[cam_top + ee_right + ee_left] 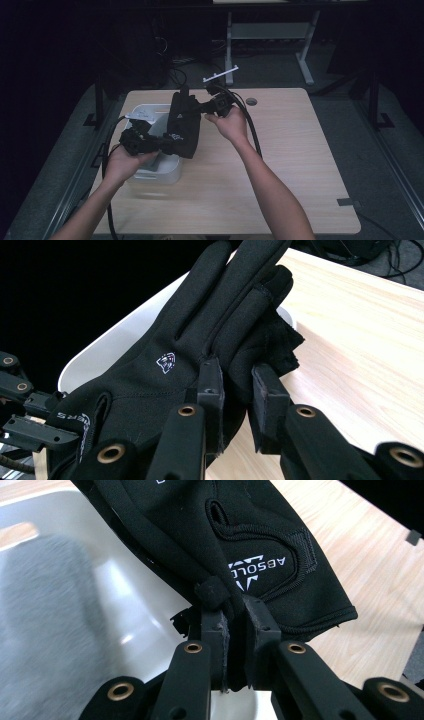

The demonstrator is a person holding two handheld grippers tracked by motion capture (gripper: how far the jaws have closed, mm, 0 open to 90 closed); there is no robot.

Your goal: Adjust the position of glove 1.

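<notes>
Glove is hanging stretched between both tongs, above the desk and partly over the white tub. Its long axis is running from the left tongs, which are pinching the cuff edge, up to the right tongs, which are clamping the cloth near the fingers. Both hands are sharing it end to end, and the cuff end is sitting nearer the tub, so lowering it likely leads from the left.

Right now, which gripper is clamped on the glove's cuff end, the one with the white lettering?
The left gripper. Its jaws pinch the black glove by the cuff edge beside the lettering, over the white bin. The right gripper holds the finger end.
</notes>
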